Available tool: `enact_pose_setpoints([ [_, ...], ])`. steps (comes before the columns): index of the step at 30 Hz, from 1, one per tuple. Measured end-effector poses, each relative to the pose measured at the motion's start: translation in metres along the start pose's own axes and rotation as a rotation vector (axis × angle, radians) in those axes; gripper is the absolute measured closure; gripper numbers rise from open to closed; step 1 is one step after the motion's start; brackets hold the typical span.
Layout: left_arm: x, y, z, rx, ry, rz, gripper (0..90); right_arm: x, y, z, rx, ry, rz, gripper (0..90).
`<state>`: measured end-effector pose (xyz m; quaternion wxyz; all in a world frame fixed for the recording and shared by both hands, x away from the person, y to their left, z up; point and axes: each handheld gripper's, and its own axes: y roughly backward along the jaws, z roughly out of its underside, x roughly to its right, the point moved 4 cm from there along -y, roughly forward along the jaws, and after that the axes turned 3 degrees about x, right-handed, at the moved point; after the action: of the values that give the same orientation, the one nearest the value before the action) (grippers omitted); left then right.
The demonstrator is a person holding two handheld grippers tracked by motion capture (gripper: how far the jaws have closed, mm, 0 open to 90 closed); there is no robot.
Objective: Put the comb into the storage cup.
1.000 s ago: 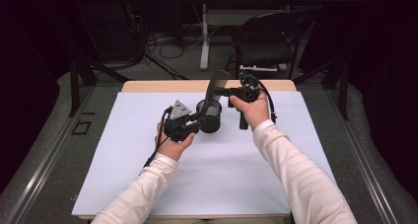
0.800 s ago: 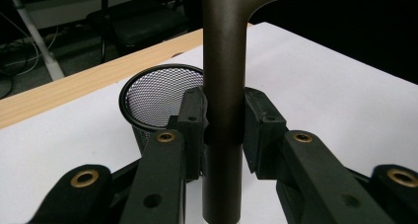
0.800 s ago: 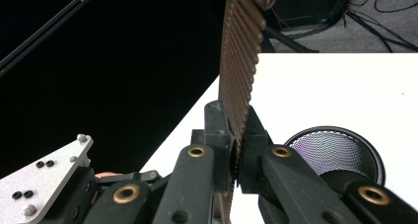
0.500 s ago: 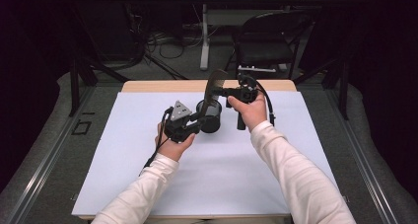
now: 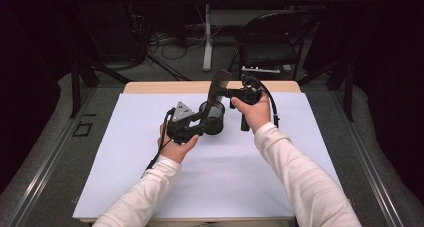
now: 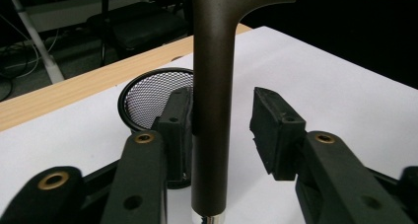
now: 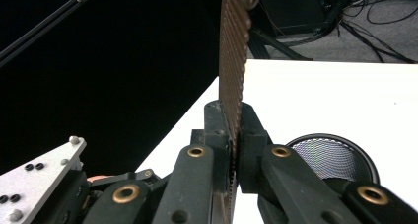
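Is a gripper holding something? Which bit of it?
The right gripper pinches the flat, holed head of a brown spatula. The left gripper stands open around its handle.

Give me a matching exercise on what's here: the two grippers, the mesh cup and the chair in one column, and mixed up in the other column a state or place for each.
Column one
1. left gripper
2. right gripper
3. black mesh cup
4. black chair

Column two
A. on the floor beyond the table's far edge
B. shut on the perforated blade of the brown utensil
C. open, jaws either side of the utensil's handle
D. standing on the white table cover

Pairs: 1-C, 2-B, 3-D, 4-A
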<state>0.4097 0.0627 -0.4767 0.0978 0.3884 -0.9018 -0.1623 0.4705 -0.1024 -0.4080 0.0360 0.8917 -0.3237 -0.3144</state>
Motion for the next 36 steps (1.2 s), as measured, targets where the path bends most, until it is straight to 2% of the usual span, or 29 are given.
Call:
enact_pose_setpoints([
  [18,-0.0036,0.0011,0.0002,-0.008,0.019,-0.011,47.0,0.0011,-0.0025,-0.0013,0.018,0.017,0.009,87.0],
  [29,-0.0068,0.0038,-0.0006,-0.003,0.008,-0.048,40.2,0.0009,-0.0021,-0.0057,0.052,0.045,0.025,87.0],
  [36,-0.0069,0.0049,-0.0001,0.001,-0.015,-0.08,34.5,0.0021,-0.0017,-0.0066,0.064,0.061,0.043,87.0],
])
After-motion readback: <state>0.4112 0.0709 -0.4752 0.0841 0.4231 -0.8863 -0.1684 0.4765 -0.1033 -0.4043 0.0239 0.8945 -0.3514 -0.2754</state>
